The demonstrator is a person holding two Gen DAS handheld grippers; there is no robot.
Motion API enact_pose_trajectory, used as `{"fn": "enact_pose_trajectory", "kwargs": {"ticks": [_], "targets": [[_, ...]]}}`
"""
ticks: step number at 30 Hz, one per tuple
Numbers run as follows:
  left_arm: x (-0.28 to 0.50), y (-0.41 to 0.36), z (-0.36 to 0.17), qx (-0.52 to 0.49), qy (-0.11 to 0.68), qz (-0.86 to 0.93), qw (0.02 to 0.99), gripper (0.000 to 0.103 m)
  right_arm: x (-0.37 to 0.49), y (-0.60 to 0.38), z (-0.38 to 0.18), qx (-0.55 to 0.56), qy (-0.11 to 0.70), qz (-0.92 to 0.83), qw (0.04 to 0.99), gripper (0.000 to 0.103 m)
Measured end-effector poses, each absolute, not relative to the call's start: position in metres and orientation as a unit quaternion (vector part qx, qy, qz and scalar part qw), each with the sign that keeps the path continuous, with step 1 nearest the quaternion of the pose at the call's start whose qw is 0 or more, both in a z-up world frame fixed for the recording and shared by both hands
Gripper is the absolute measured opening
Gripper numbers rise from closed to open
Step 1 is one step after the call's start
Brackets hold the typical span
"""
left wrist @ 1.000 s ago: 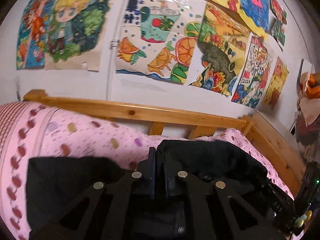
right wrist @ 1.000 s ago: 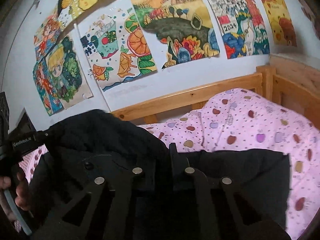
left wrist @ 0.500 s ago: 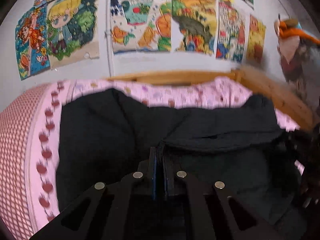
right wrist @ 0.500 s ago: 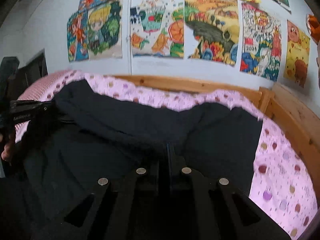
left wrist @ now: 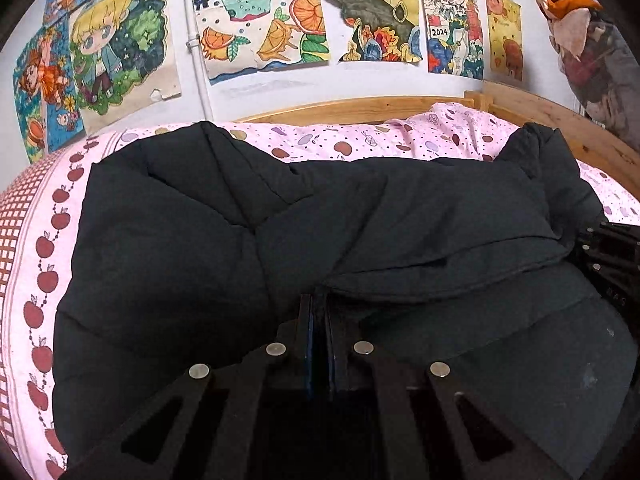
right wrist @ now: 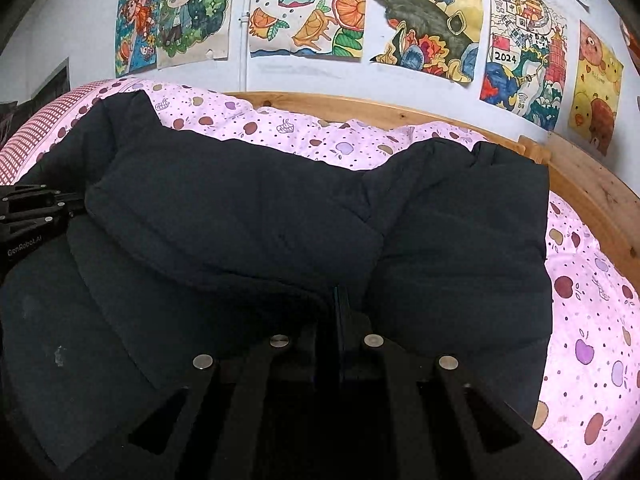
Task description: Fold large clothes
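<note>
Both my grippers have come down and forward since a second ago, and the black padded jacket [left wrist: 320, 220] that hung bunched in front of the lenses now lies spread across the pink apple-print quilt [left wrist: 360, 140]. My left gripper [left wrist: 318, 312] is pinched tight on the jacket's near edge, and my right gripper [right wrist: 340, 304] is clamped the same way on that edge further along; neither has let go.

As I judge it, one fold is laid: a thick flap lies doubled over the lower layer, its rounded edge running between my two grippers. The jacket is lumpy, with a raised peak toward the wooden bed rail [left wrist: 360, 108] and a sleeve-like bulge at the far right end [right wrist: 480, 208]. So I reckon smoothing, and at least one more fold to make it compact, are left.

For room, bare quilt shows between the jacket and the rail, a broad strip of it lies to the jacket's right in the right view, and a narrower strip with the checked border [left wrist: 16, 216] to its left. The rail and the poster wall [right wrist: 304, 8] beyond it close the far side.
</note>
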State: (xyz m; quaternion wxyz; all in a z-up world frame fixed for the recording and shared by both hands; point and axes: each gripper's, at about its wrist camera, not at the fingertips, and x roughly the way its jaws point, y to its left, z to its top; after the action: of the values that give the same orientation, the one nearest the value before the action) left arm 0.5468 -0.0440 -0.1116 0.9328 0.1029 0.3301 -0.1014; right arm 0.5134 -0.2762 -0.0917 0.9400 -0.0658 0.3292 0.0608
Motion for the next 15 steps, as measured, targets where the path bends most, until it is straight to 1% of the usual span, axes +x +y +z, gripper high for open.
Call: {"fn": "enact_pose_trajectory", "kwargs": {"ticks": [3,4,5,6,7,8,9,10,15], "targets": [[0.541,-0.042,-0.103,0.096,0.323,-0.108,0.935,0.007,0.511,-0.277,-0.086,-0.063,0.326,0.064,0.941,0.009],[0.539,-0.039,-0.098,0.088,0.323,-0.115,0.935,0.01,0.51,-0.28,-0.082,-0.056,0.328,0.067,0.941,0.013],[0.537,-0.035,-0.094,0.078,0.325,-0.122,0.935,0.014,0.506,-0.286,-0.076,-0.041,0.332,0.072,0.94,0.022],[0.534,-0.033,-0.091,0.07,0.326,-0.127,0.934,0.022,0.502,-0.293,-0.073,-0.028,0.334,0.073,0.939,0.028],[0.529,-0.027,-0.087,0.058,0.325,-0.131,0.935,0.037,0.498,-0.299,-0.071,-0.016,0.334,0.076,0.939,0.045],[0.524,-0.023,-0.084,0.051,0.322,-0.133,0.936,0.045,0.49,-0.308,-0.067,0.0,0.33,0.084,0.94,0.061],[0.518,-0.02,-0.08,0.047,0.313,-0.135,0.939,0.063,0.482,-0.315,-0.064,0.006,0.324,0.078,0.943,0.065],[0.508,-0.016,-0.075,0.047,0.296,-0.134,0.945,0.07,0.475,-0.32,-0.061,0.007,0.318,0.064,0.946,0.065],[0.505,-0.007,-0.05,0.021,0.255,-0.113,0.96,0.073,0.474,-0.328,-0.038,0.02,0.285,0.042,0.957,0.065]]}}
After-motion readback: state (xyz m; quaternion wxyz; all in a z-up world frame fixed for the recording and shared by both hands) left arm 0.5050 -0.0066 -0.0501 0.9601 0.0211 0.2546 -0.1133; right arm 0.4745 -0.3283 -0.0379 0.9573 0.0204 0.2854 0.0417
